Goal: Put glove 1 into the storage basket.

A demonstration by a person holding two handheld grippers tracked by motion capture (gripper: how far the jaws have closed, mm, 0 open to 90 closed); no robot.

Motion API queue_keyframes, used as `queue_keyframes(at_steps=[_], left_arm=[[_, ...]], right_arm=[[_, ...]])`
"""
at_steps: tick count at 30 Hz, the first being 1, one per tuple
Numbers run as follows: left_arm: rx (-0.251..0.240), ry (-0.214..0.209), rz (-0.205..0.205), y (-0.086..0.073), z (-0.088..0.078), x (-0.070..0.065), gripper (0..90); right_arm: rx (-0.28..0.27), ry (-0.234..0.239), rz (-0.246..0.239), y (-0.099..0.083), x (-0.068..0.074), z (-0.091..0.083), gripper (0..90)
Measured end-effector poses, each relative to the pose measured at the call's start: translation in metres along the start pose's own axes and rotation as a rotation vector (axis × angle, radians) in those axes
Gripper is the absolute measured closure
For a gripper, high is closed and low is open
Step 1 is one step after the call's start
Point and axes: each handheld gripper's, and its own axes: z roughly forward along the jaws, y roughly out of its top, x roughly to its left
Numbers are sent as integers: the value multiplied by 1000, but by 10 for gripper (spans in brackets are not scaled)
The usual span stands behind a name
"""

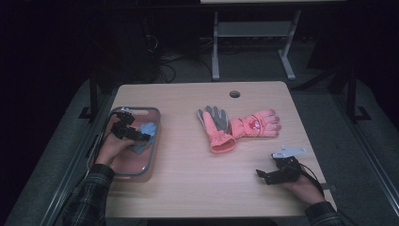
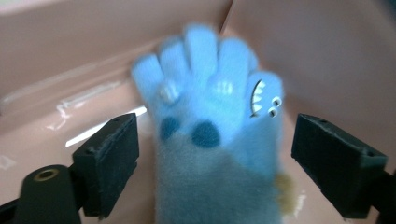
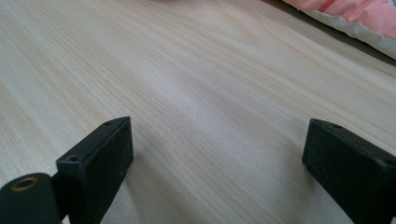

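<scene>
Left gripper (image 2: 215, 154), jaws standing apart, is hovering over a blue glove (image 2: 215, 140) lying in the pink bin (image 1: 153, 141) at the table's left edge.

From up high, the room around my counter (image 1: 188, 179) is very dark and the picture looks dim and a bit grainy. Up close, my blue glove (image 2: 210, 140) looks fuzzy and blurry, and white glare streaks shine on the pink bin (image 2: 70, 56).

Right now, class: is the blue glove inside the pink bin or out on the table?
Inside. The blue glove lies on the pink bin floor, walls rising behind it.
</scene>
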Motion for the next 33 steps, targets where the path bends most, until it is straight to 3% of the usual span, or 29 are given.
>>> queue_keyframes(at_steps=[4, 10, 15, 27, 33], left_arm=[[-50, 1, 2, 0, -14, -2, 133], [-92, -2, 41, 4, -35, -12, 133], [-135, -28, 56, 7, -50, -24, 135], [-184, -56, 109, 14, -62, -67, 136], [-206, -90, 144, 18, -65, -94, 137]], right_arm=[[0, 0, 0, 0, 0, 0, 81], [0, 0, -1, 0, 0, 0, 81], [0, 0, -1, 0, 0, 0, 81], [0, 0, -1, 0, 0, 0, 81], [0, 0, -1, 0, 0, 0, 81]])
